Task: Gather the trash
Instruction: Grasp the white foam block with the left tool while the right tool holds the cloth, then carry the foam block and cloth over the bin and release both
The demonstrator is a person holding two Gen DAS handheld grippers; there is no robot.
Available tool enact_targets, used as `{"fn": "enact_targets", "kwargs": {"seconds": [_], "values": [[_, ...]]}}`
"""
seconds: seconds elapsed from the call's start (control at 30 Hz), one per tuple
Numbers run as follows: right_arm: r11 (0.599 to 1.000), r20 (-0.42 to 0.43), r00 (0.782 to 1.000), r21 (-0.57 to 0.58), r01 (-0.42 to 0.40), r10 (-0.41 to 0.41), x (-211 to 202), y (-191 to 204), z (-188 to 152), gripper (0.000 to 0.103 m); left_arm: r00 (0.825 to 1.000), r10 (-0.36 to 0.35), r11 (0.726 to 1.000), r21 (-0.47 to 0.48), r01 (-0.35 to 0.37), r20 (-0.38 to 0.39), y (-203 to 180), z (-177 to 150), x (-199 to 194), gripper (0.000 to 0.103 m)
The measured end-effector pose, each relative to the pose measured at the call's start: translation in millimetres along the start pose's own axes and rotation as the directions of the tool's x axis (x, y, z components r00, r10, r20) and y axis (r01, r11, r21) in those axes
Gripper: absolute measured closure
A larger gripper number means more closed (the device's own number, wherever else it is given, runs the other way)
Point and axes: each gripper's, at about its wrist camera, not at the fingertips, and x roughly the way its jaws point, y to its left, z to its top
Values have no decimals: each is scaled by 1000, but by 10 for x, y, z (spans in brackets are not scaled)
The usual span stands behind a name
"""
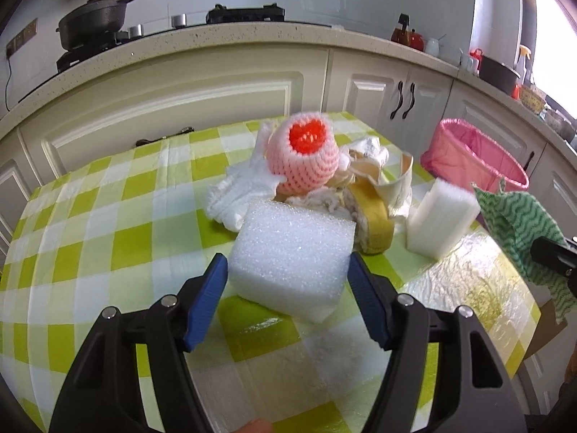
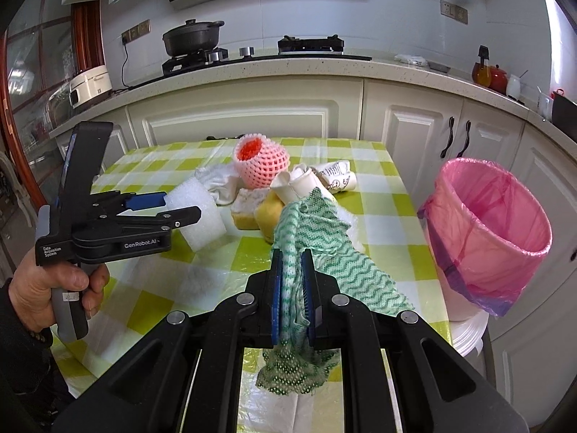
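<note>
A white foam block point(image 1: 288, 252) lies on the green-checked table point(image 1: 108, 223). My left gripper point(image 1: 288, 267) is shut on it, a blue pad against each side; the right wrist view shows the same left gripper point(image 2: 180, 205) and block point(image 2: 196, 216). My right gripper point(image 2: 292, 256) is shut on a green-and-white wavy cloth point(image 2: 324, 249), which hangs from the pads above the table. Behind lies a heap of trash: a pink foam fruit net point(image 1: 303, 158), crumpled tissue point(image 1: 245, 187), paper cups point(image 2: 335, 176) and a yellow sponge point(image 2: 268, 213).
A bin lined with a pink bag point(image 2: 487, 223) stands open just off the table's right edge. A second, ridged foam piece point(image 1: 440, 216) stands to the right of the heap. White kitchen cabinets and a counter with a stove run behind. A hand point(image 2: 54, 288) holds the left gripper's grip.
</note>
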Motion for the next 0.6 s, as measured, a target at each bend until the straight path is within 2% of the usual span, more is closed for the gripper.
{"fn": "enact_targets", "kwargs": {"seconds": [0.3,0.6], "values": [[999,56,998,33,27,-29,-177,-200,138,91,994,-25,1000,-5,26,104,-166,280,-387,37],[989,101,988,96,109,-119,-267,-696,306,91,983,-85,996,42,79,162,-560,651,-476,37]]}}
